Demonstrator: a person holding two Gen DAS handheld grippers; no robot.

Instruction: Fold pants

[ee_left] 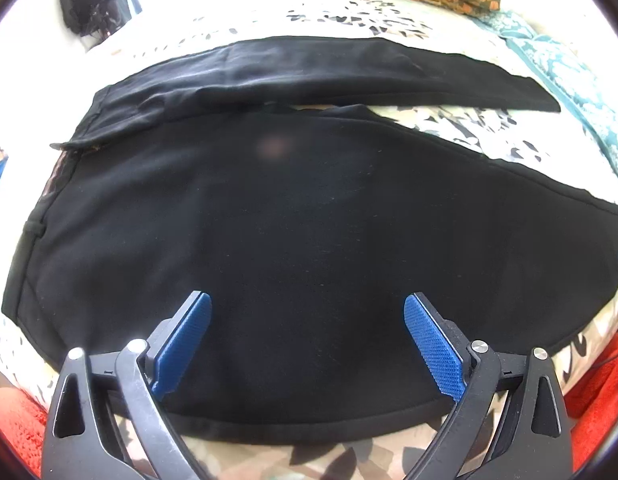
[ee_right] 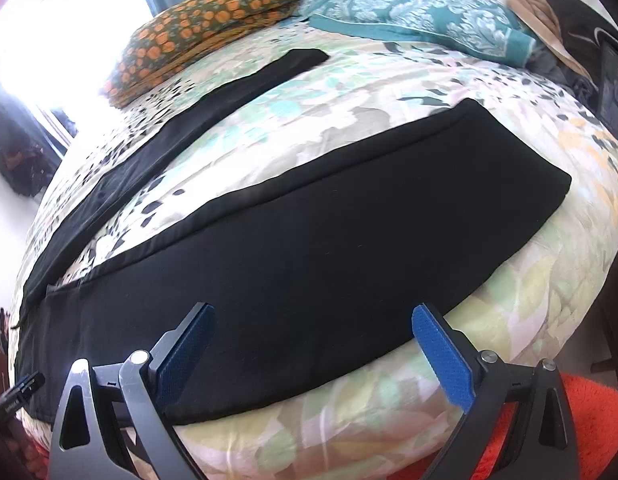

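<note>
Black pants point(ee_left: 293, 240) lie spread flat on a floral bedspread point(ee_left: 461, 128), waist to the left, the two legs fanning apart to the right. The far leg point(ee_left: 349, 72) runs toward the pillows. My left gripper point(ee_left: 307, 304) is open and empty, just above the near edge of the pants by the hip. In the right wrist view the near leg point(ee_right: 309, 248) crosses the frame and the far leg point(ee_right: 189, 120) lies beyond. My right gripper point(ee_right: 313, 316) is open and empty over the near leg's lower edge.
An orange-spotted pillow point(ee_right: 205, 24) and a teal patterned pillow point(ee_right: 421, 12) lie at the head of the bed. An orange-red rug point(ee_right: 589, 412) lies by the bed's near edge. A dark bag point(ee_left: 89, 4) sits at the far left. A bright window point(ee_right: 69, 20) is behind.
</note>
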